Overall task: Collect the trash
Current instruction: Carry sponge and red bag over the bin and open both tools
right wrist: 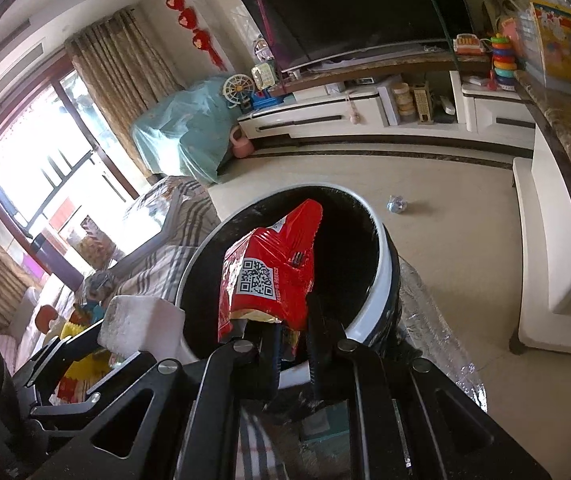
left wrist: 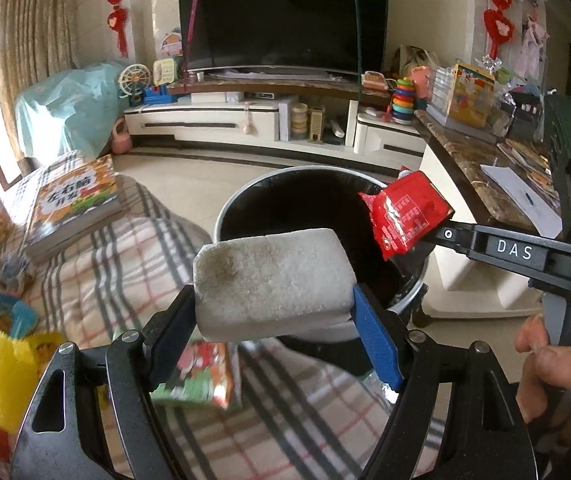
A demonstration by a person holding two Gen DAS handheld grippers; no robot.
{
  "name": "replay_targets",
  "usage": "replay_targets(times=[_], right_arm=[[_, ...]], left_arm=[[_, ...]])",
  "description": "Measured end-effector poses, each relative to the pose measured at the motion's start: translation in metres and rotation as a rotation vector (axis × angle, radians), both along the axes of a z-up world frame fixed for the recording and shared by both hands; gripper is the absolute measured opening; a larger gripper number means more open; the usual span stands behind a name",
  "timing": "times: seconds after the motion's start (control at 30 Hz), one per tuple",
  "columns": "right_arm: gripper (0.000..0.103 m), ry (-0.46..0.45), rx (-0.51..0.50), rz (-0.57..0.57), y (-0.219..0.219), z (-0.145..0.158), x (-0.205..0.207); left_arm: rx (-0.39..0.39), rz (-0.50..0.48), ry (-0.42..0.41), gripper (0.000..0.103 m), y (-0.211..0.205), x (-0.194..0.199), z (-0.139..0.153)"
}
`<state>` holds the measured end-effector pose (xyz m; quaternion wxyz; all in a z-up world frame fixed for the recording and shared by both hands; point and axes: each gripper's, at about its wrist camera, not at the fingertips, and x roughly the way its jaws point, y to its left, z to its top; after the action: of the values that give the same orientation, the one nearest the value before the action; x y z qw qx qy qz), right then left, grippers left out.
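My left gripper (left wrist: 275, 300) is shut on a white foam block (left wrist: 271, 282), dirty at one end, and holds it over the near rim of a black trash bin (left wrist: 285, 196) with a white rim. My right gripper (right wrist: 289, 330) is shut on a red snack wrapper (right wrist: 271, 268) and holds it above the bin's opening (right wrist: 349, 256). The wrapper (left wrist: 405, 212) and right gripper also show at the right of the left wrist view. The foam block (right wrist: 139, 324) shows at lower left of the right wrist view.
A plaid-covered sofa (left wrist: 97, 264) carries a picture book (left wrist: 73, 204), a colourful packet (left wrist: 201, 376) and a yellow bag (left wrist: 9, 376). A crumpled scrap (right wrist: 396, 203) lies on the floor beyond the bin. A marble-topped counter (left wrist: 469, 152) stands right; the TV stand (left wrist: 205, 120) is behind.
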<state>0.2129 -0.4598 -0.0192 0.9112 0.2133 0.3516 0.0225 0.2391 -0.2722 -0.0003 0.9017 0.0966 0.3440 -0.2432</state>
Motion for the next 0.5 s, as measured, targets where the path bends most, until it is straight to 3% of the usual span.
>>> replay_targets(times=[0.5], right_arm=[[0.015,0.076,0.004,0.019,-0.020,-0.003,0.040]], left_arm=[[0.059,-0.036,0.063,0.083,-0.034,0.037,-0.013]])
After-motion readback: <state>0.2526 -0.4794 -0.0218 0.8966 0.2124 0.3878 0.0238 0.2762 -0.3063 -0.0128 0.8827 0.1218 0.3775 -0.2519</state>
